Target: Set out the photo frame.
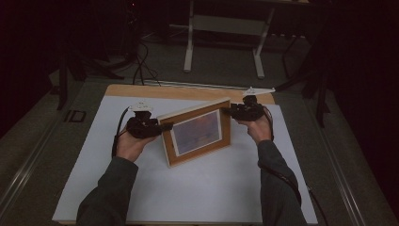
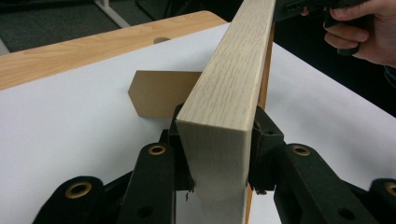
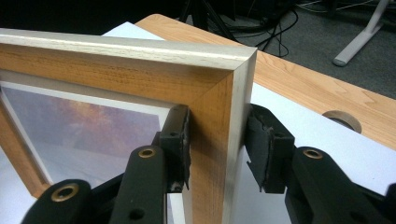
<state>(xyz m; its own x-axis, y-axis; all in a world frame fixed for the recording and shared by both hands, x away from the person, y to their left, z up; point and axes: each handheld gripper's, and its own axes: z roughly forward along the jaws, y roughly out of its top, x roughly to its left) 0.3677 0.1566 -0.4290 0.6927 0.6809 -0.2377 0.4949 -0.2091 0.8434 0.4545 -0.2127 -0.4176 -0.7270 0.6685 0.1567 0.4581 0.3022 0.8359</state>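
A wooden picture frame [image 1: 197, 132] with a hazy orange and blue picture stands upright on the white sheet [image 1: 211, 188], tilted slightly back. My left gripper [image 1: 167, 126] clamps the frame's left upright edge; in the left gripper view both jaws press the pale side of the frame [image 2: 229, 84]. My right gripper [image 1: 227, 111] holds the upper right corner, and the right gripper view has its jaws on the front and back of the frame [image 3: 116, 70]. A brown easel flap [image 2: 159, 93] sticks out behind the frame onto the sheet.
The white sheet covers a wooden table [image 1: 188, 92] with a round hole [image 3: 343, 120] near its far edge. Beyond the table stand a white desk frame [image 1: 226, 28] and floor cables [image 1: 141, 66]. The other hand [image 2: 364, 32] appears at the top right.
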